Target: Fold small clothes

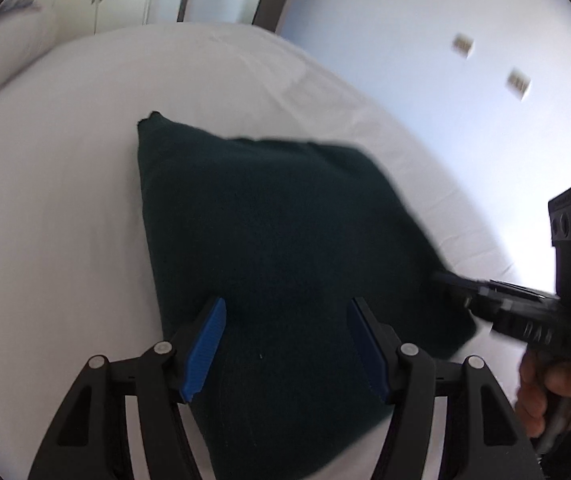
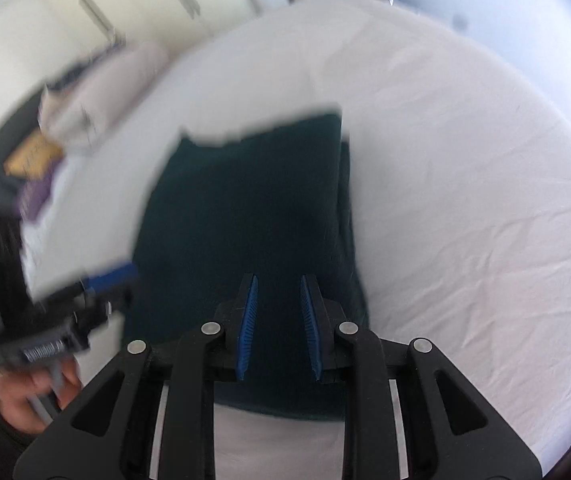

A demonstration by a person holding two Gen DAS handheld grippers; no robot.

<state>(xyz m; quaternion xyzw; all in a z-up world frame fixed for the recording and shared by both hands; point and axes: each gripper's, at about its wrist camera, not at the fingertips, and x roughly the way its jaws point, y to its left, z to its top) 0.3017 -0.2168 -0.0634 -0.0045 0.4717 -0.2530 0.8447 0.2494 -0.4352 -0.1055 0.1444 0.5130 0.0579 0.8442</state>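
Observation:
A dark green folded garment lies flat on a white bed sheet. My left gripper hovers over its near part, jaws wide open, nothing between the blue pads. My right gripper is over the same garment, jaws partly open with a clear gap and nothing held. The right gripper also shows blurred at the garment's right edge in the left wrist view. The left gripper shows blurred at the left in the right wrist view.
The white sheet spreads wide around the garment. A pillow and yellow and purple items lie at the far left. White cupboard doors stand behind the bed. A wall with two sockets is at the right.

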